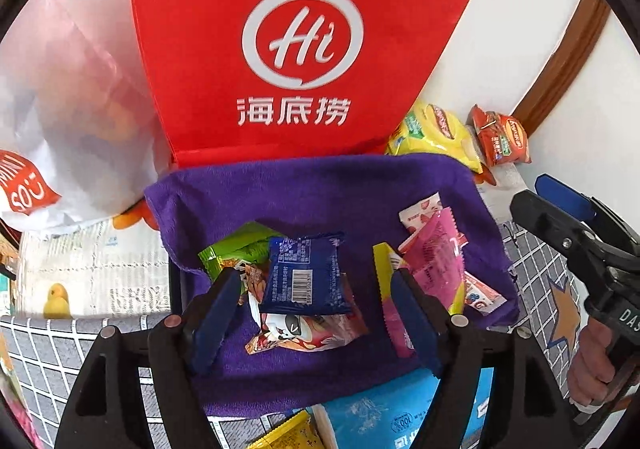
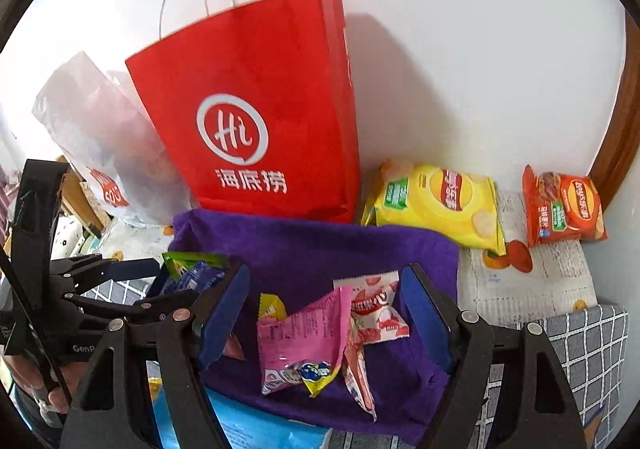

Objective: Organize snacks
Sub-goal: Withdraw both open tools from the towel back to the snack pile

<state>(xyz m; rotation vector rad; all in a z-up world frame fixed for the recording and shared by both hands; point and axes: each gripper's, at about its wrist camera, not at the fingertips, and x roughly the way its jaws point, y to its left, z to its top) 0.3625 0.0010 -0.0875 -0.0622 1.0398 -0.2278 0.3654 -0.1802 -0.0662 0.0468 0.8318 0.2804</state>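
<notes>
snacks lie on a purple towel [image 2: 320, 245] over grid-patterned cloth [image 2: 592, 345] by a white wall [image 2: 480, 69], both grippers' fingers [image 1: 216, 305] spread wide, empty.

Red paper bag [image 2: 256, 121]: "Hi", "海底捞" in white.

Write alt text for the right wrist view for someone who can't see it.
The open right claw hovers over a pink foil snack packet among small wrappers on a purple cloth. Behind stand a red paper shopping bag and a yellow chip bag against a white wall.
</notes>
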